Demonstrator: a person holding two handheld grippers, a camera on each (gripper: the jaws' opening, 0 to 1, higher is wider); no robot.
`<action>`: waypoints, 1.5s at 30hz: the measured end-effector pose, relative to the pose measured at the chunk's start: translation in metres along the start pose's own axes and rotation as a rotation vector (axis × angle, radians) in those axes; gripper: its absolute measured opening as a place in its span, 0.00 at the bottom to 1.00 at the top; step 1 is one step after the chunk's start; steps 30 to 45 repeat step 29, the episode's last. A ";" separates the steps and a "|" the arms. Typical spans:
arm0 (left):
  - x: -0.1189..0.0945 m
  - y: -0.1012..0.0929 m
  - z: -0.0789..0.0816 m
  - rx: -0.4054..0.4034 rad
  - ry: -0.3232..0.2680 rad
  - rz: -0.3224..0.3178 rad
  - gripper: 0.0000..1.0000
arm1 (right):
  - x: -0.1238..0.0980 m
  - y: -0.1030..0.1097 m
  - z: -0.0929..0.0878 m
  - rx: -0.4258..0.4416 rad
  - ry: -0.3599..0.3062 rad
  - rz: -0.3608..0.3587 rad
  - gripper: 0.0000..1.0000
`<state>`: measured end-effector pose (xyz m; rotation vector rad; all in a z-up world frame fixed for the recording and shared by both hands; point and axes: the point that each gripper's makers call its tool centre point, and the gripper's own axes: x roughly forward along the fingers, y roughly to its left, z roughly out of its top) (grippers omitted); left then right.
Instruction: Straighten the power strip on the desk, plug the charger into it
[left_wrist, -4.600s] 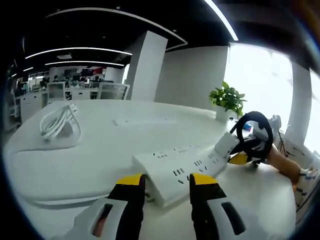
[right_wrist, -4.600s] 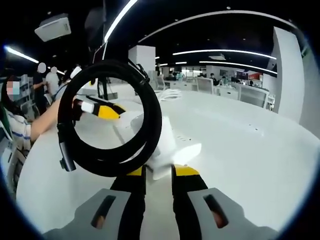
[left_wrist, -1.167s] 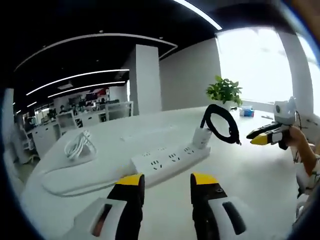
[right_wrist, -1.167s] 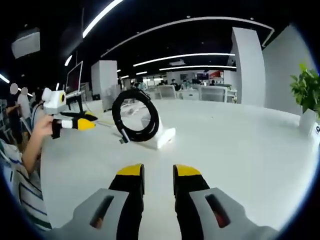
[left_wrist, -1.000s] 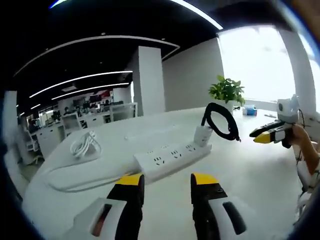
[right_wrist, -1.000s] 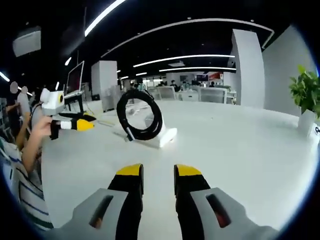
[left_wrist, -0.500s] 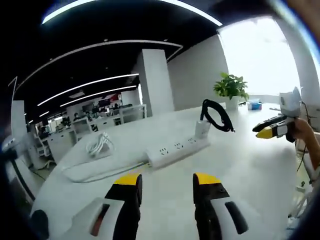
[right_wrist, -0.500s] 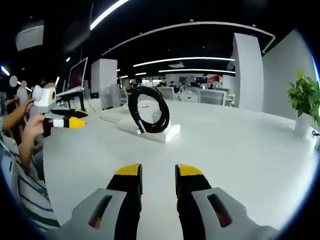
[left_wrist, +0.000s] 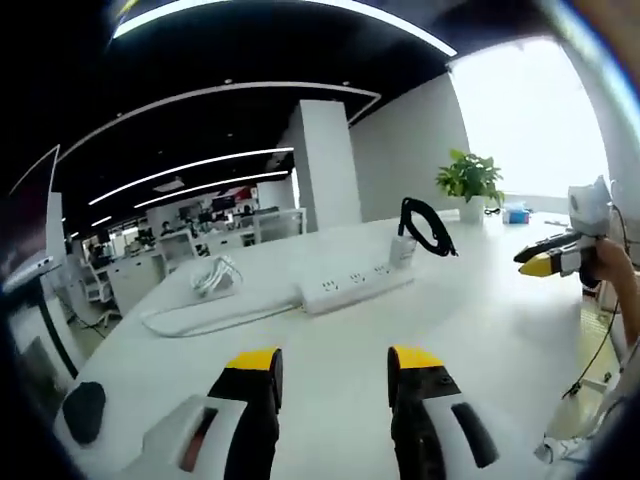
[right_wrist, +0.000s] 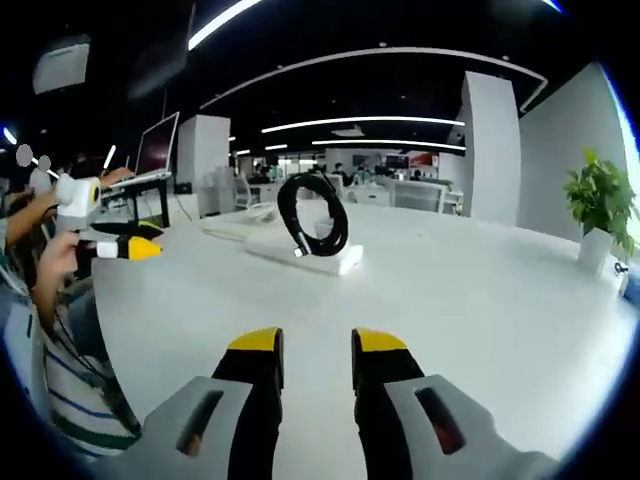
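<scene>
The white power strip lies straight across the desk, well beyond my left gripper, whose jaws stand open with nothing between them. A white charger stands in the strip's right end, its black coiled cable upright above it. In the right gripper view the same power strip and black coiled cable sit mid-desk, far ahead of my right gripper, which is open and holds nothing. The right gripper enters the left gripper view from the right; the left gripper shows at the left of the right gripper view.
The strip's white cord runs left to a white cable bundle. A dark mouse-like object lies near the desk's left edge. A potted plant stands at the far right. A monitor stands behind the person's hand.
Both grippers have drawn back from the strip, which now looks smaller and farther off. The charger stays standing in the strip with its coil, free of both grippers.
</scene>
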<state>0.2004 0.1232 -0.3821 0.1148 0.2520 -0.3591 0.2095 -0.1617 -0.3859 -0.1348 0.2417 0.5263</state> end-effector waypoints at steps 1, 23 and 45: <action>-0.003 -0.001 -0.002 -0.003 0.002 0.001 0.43 | -0.002 0.000 0.000 -0.002 0.000 -0.004 0.26; -0.036 -0.001 -0.028 -0.054 0.028 0.084 0.48 | -0.015 -0.005 -0.006 -0.007 0.024 -0.066 0.29; -0.039 -0.003 -0.037 -0.061 0.052 0.092 0.51 | -0.014 0.000 -0.006 0.015 0.026 -0.056 0.30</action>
